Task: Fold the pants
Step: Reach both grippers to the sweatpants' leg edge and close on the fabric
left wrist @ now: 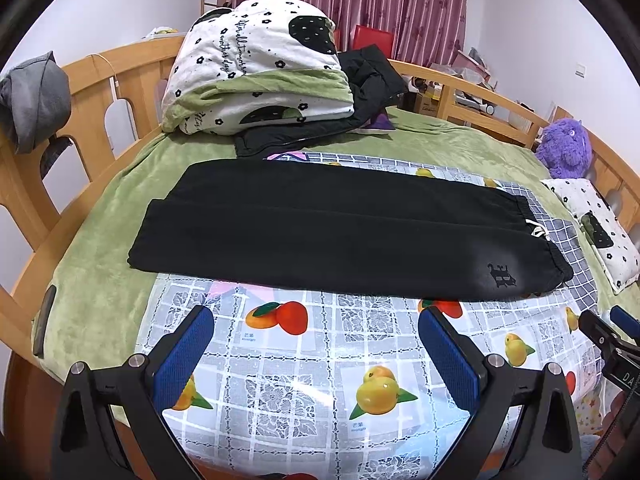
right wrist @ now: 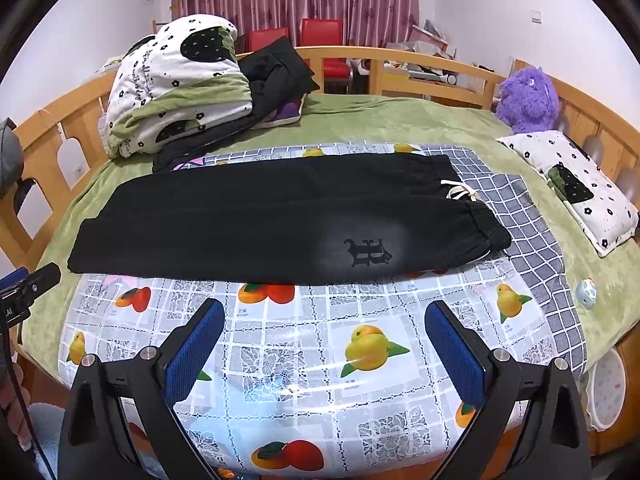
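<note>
Black pants (left wrist: 320,232) lie flat on a fruit-print plastic sheet (left wrist: 304,364) on the bed, folded lengthwise, one leg over the other. The waistband with a white drawstring (left wrist: 538,230) is at the right, the leg ends at the left. A dark logo (right wrist: 368,253) shows near the waist. My left gripper (left wrist: 316,320) is open and empty, above the sheet in front of the pants (right wrist: 280,220). My right gripper (right wrist: 324,316) is open and empty, also in front of the pants, nearer the waist end. The sheet also fills the right wrist view (right wrist: 304,364).
A folded white and green quilt (left wrist: 260,68) and a black jacket (left wrist: 360,92) lie at the far side. A purple plush toy (right wrist: 528,96) and a pillow (right wrist: 576,184) sit at the right. A wooden bed rail (left wrist: 100,92) runs around the green blanket (left wrist: 104,240).
</note>
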`<state>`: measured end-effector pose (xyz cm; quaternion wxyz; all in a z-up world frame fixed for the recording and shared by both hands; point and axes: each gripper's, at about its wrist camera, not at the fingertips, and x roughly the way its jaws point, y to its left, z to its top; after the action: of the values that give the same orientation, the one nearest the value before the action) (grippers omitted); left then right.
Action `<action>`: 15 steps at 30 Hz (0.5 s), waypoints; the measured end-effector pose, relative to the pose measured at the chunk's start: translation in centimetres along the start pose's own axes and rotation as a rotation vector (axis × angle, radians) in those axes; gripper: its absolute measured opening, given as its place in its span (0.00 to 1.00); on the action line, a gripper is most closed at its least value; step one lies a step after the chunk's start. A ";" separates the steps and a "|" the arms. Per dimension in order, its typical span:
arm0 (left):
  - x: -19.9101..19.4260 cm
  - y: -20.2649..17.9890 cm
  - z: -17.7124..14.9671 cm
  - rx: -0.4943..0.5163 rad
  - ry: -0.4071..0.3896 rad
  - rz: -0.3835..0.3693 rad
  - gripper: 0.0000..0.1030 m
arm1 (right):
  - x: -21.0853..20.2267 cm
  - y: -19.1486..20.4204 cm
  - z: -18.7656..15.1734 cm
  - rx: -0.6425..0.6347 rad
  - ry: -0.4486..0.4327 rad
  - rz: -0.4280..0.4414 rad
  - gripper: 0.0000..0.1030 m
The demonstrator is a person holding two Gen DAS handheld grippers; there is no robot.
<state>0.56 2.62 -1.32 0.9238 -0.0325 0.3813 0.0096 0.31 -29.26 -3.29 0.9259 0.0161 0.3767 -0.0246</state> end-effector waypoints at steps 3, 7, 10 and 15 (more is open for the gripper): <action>0.0 -0.3 0.0 0.010 -0.006 0.000 1.00 | 0.0 0.0 0.0 0.002 0.000 0.004 0.96; 0.1 -0.7 0.2 0.008 -0.015 -0.014 1.00 | -0.2 0.2 0.0 -0.009 -0.020 0.016 0.96; 0.3 -1.0 0.5 0.002 -0.016 -0.043 1.00 | -0.4 0.4 0.1 -0.018 -0.040 0.025 0.96; 0.1 -1.2 0.9 -0.018 -0.053 -0.090 0.99 | -0.7 0.4 0.6 -0.006 -0.094 0.039 0.96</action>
<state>1.31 1.49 -0.66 0.9328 -0.0577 0.3547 -0.0276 0.22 -28.88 -2.38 0.9430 0.0197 0.3322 -0.0060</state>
